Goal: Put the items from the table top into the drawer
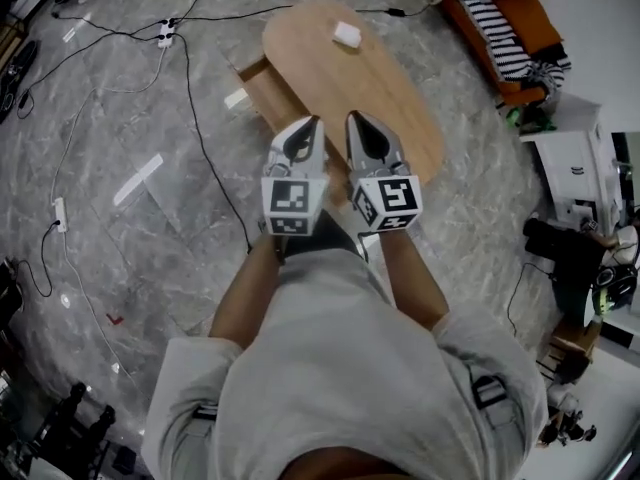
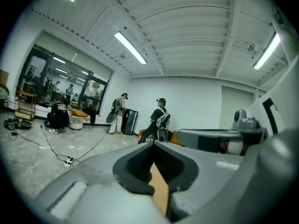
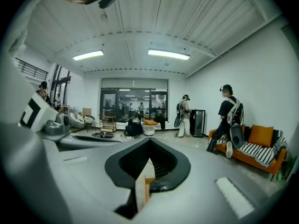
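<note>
An oval wooden table (image 1: 400,98) stands ahead of me on the marble floor. A small white item (image 1: 347,35) lies on its far end. A wooden drawer (image 1: 265,90) stands pulled out from the table's left side. My left gripper (image 1: 317,121) and right gripper (image 1: 353,117) are held side by side over the table's near end, pointing almost level. Both are shut with nothing between the jaws. In the left gripper view the left gripper's (image 2: 153,143) tips meet. The right gripper view shows the right gripper (image 3: 149,139) the same way.
Black cables and a white power strip (image 1: 166,34) trail across the floor left of the table. An orange sofa (image 1: 505,28) with a striped cushion stands at the back right. White equipment (image 1: 575,173) stands at the right. Several people (image 2: 160,120) stand far off.
</note>
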Tool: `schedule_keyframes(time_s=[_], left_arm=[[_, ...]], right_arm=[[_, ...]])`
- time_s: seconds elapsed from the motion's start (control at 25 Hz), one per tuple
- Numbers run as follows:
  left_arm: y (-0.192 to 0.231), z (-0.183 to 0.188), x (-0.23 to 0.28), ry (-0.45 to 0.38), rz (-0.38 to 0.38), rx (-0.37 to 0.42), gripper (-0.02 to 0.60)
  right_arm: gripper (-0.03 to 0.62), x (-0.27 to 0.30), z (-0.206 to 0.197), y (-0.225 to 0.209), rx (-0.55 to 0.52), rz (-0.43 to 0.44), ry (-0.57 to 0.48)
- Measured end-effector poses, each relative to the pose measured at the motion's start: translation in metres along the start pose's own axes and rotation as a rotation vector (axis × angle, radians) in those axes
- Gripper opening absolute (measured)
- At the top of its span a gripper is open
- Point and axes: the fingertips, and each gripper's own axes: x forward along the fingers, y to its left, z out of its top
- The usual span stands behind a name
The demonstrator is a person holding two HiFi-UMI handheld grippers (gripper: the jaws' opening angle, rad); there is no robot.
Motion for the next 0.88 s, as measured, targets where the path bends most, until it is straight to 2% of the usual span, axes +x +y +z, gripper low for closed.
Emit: schedule_keyframes(time_s=[0.36, 0.56, 0.76, 0.88], left_arm=[[0.094, -0.003, 0.026, 0.041, 0.107, -0.013, 0.020], [0.120, -0.006, 0.089, 0.108, 0.092, -0.040, 0.020], [0.143, -0.023, 0.170, 0.198, 0.039, -0.044, 0.020], [0.153, -0.045, 0.216, 0.257, 0.040, -0.052, 0.020]], right_arm=[[0.008, 0.100, -0.014, 0.020, 0.045, 0.100, 0.011], [0.008, 0.163, -0.028, -0.013, 0.203, 0.110, 0.073], [0.008, 0.228, -0.052, -0.066, 0.147, 0.044, 0.126], [0.008, 0.259, -0.079, -0.098, 0.184, 0.039, 0.167]])
